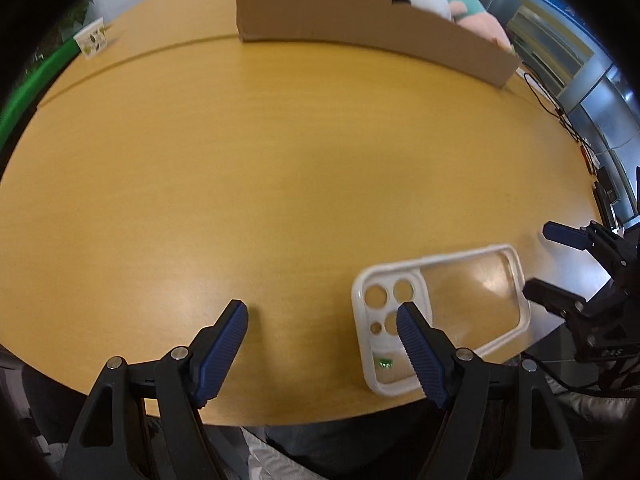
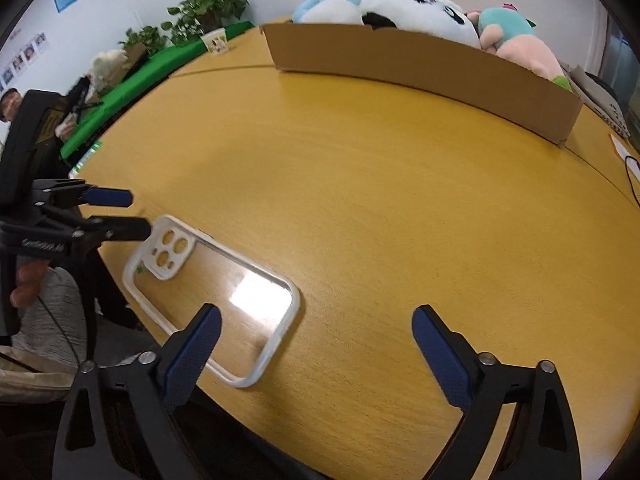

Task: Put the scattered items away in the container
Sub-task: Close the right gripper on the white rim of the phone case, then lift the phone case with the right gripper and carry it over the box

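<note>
A clear phone case with a white rim lies flat on the wooden table near its front edge; it also shows in the right wrist view. A long cardboard box stands at the far side, also in the right wrist view, with plush toys in or behind it. My left gripper is open and empty, its right finger over the case's camera end. My right gripper is open and empty, its left finger over the case's other end. The right gripper also shows in the left wrist view.
A paper cup stands at the far left of the table. Cables run along the right edge. A green bench with plants lies beyond the table's left side. A person sits at the far left.
</note>
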{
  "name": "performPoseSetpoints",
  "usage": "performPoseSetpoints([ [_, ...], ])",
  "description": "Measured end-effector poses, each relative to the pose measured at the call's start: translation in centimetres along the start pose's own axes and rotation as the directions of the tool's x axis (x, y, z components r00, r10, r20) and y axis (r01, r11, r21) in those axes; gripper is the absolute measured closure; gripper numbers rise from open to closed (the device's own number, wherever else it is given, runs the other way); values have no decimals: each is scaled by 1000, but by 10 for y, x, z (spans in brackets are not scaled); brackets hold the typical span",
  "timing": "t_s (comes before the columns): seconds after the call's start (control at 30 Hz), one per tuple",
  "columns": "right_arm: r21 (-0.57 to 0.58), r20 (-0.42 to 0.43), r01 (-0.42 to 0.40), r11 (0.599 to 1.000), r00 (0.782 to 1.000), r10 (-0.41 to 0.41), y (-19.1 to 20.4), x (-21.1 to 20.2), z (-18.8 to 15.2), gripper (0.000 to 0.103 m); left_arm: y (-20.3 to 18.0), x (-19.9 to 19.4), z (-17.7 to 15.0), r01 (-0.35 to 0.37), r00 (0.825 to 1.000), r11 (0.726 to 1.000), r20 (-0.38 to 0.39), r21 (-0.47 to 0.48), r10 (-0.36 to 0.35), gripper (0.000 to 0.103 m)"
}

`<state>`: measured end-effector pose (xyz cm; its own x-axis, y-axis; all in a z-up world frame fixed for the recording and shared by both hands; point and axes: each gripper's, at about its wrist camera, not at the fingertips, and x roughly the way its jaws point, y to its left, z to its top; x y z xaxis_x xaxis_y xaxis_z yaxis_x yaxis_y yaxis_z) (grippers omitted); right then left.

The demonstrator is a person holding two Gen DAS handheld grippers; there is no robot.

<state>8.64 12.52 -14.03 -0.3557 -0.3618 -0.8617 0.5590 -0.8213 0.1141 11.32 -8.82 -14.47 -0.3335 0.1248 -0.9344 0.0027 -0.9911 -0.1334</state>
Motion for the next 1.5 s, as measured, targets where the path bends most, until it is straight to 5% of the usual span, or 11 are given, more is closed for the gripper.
performPoseSetpoints([
  [0.1, -11, -36, 13, 1000, 999, -13, 0, 7, -4, 22, -9, -2, -5, -53, 998, 998, 16, 35, 53, 51],
  [0.27, -57, -57, 38, 998, 997, -41, 6, 8, -5, 28, -15, -5, -7, -1, 1000, 999, 10, 35, 0, 85],
  [0.37, -57, -55, 25, 998, 998, -28, 7, 7, -3, 39, -16, -4, -8, 33, 999, 999, 3, 38, -33, 94],
  [0.43, -67, -55, 17, 998, 998, -21, 6, 3, -6, 57, -18, -3, -5, 43, 999, 998, -1, 38, -43, 95],
  [0.63, -91, -62, -15, 996, 998, 9, 18, 6, -4, 88, -14, 1, 3, 47, 999, 999, -12, 12, -47, 96],
  [1.0, -59, -20, -16, 998, 1000, 15, 11, 0, 11, 90, -17, -3, 19, 52, 998, 999, 32, -16, -52, 96],
  [1.5, -38, 100, 54, 998, 994, -50, -23, -23, 50, 91, -35, -17, 84, 71, 987, 997, 139, 39, -76, 96],
])
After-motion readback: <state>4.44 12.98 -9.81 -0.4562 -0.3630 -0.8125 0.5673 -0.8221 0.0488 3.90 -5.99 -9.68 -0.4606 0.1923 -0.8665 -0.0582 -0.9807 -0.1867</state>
